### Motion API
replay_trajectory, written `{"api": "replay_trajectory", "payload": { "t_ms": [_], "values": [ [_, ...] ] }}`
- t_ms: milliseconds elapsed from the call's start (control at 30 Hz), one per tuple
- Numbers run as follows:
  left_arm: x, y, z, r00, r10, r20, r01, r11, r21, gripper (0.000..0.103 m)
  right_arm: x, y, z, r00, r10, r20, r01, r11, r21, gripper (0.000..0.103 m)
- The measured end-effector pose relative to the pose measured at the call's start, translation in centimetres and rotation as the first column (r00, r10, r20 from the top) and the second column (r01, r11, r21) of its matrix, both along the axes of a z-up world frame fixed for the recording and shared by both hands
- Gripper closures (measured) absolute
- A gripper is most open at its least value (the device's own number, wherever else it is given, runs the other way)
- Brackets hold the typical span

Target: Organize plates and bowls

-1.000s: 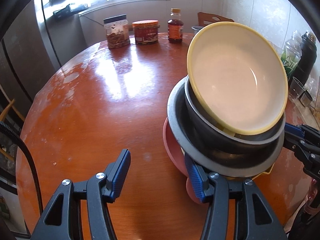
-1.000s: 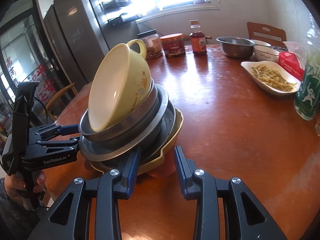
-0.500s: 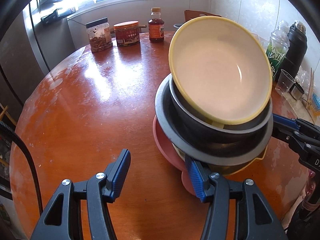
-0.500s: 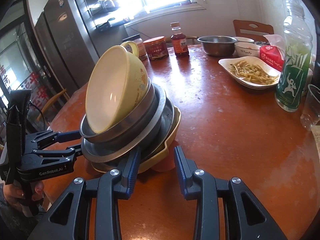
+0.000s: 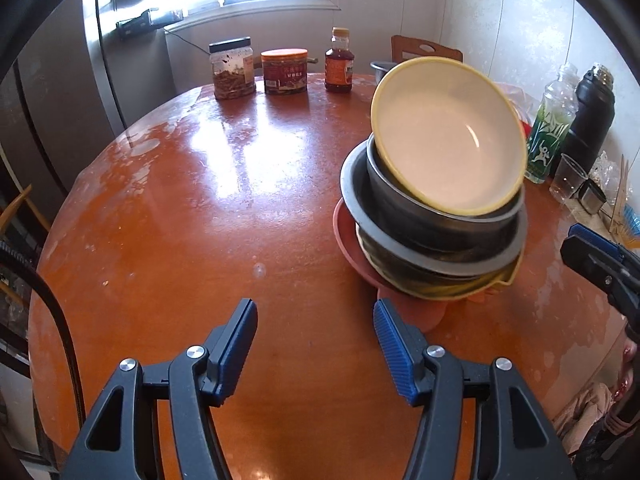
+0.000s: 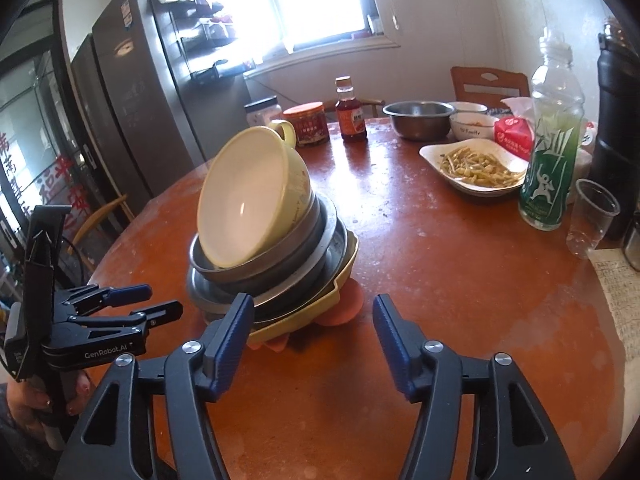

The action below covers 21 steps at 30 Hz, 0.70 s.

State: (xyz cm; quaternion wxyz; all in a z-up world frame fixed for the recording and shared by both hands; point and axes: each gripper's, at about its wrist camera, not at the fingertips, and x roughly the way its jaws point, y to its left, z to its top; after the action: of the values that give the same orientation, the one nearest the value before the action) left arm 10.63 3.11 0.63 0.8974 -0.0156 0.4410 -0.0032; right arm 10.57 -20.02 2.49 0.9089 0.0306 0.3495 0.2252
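Hovering just short of the stack, the left hand-held gripper (image 5: 314,346) and right hand-held gripper (image 6: 314,344) both stand open and empty over the tabletop (image 5: 192,216). Beyond them, near the tabletop's middle, a yellow bowl (image 6: 250,196) tilts inside steel bowls (image 6: 280,256) on a yellow dish (image 6: 304,318) and what looks like a pink plate (image 5: 348,248). Jars (image 5: 284,70) line the far edge.
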Motion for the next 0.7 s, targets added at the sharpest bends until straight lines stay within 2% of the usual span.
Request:
{"api": "replay_trajectory", "payload": {
  "t_ms": [200, 333, 533, 700],
  "values": [
    [-3.2, -0.8, 1.1, 0.999, -0.008, 0.046, 0.008, 1.0, -0.01, 0.039, -2.9, 0.8, 0.5, 0.998, -0.018, 0.054, 0.02, 0.999, -0.027, 0.027],
    [-4.6, -1.2, 1.5, 0.997, 0.005, 0.076, -0.004, 1.0, -0.011, 0.038, -4.6, 1.4, 0.4, 0.995, -0.035, 0.09, 0.041, 0.997, -0.059, 0.026],
    [-6.6, -2.0, 1.4, 0.997, 0.004, 0.077, -0.003, 1.0, -0.008, 0.036, -6.7, 1.4, -1.0, 0.997, -0.056, 0.051, 0.058, 0.998, -0.038, 0.026],
    [-8.3, -2.6, 1.1, 0.996, 0.013, 0.087, -0.01, 0.999, -0.035, 0.03, -8.8, 1.0, -2.0, 0.99, -0.134, 0.049, 0.136, 0.99, -0.034, 0.026]
  ]
}}
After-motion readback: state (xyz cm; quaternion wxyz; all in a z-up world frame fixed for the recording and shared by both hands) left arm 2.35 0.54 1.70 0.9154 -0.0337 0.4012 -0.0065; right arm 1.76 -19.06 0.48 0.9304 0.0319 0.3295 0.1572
